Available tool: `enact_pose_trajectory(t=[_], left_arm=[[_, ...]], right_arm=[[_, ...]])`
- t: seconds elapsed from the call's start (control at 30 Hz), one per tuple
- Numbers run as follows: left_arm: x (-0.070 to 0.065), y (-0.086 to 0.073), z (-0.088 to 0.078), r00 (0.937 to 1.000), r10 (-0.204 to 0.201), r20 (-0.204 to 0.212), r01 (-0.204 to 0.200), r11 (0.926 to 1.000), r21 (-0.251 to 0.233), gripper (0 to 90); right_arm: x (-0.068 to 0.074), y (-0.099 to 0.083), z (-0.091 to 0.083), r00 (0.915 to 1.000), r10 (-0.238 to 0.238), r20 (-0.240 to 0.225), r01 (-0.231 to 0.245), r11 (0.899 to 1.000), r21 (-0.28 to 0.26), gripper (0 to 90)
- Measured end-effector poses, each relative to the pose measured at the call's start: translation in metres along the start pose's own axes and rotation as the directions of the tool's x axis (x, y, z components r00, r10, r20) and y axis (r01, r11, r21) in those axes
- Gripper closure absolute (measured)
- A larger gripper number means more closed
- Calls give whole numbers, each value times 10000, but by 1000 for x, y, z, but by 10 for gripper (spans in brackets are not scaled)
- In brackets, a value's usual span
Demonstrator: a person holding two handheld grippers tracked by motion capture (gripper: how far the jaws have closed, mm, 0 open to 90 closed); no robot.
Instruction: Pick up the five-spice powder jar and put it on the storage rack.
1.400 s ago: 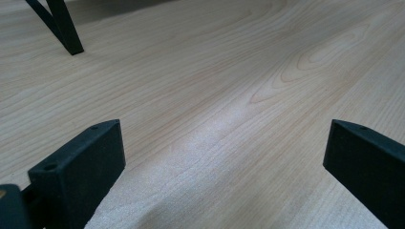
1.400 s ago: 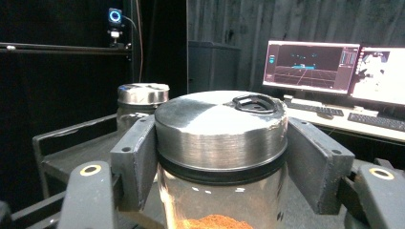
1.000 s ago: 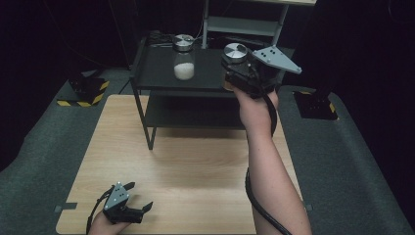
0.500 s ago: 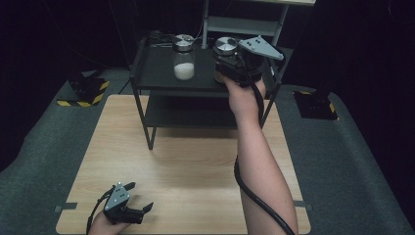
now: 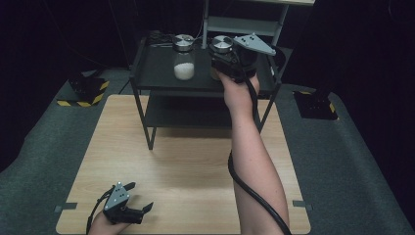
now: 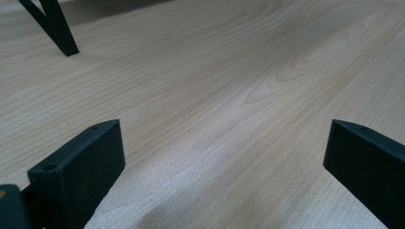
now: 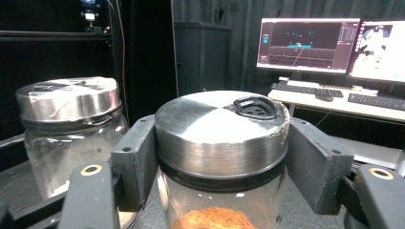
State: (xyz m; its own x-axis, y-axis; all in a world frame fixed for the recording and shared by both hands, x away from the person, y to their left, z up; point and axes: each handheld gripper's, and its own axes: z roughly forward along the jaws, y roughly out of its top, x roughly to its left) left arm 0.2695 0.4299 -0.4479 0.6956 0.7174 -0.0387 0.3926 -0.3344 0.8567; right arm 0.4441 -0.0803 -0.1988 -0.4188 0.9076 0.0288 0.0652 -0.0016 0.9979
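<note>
Nearest, at seven o'clock on the desk (image 5: 195,161), the left gripper (image 5: 139,198) rests with fingers (image 6: 81,167) spread wide over bare wood. Beyond, at twelve o'clock, the right gripper (image 7: 217,157) reaches onto the black shelf rack (image 5: 156,81), its fingers (image 7: 136,152) pinching the metal lid (image 7: 222,129) of a glass jar (image 5: 221,49) holding orange powder. A second jar (image 5: 184,56), with white contents, stands just beside it at its nine o'clock. Risk: gripped by the lid alone, the jar may slip or tilt and knock its neighbour.
</note>
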Motion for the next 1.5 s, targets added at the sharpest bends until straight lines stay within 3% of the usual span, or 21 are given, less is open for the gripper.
enact_pose_trajectory(t=[0.63,1.5], left_arm=[[0,0,0,10000,-19,18,19,10000,18,5],[-1,0,0,10000,-23,46,22,10000,35,5]], right_arm=[[-10,-10,1,9976,675,-147,-679,9972,-303,323],[-9,-3,2,9979,645,-114,-645,9979,29,291]])
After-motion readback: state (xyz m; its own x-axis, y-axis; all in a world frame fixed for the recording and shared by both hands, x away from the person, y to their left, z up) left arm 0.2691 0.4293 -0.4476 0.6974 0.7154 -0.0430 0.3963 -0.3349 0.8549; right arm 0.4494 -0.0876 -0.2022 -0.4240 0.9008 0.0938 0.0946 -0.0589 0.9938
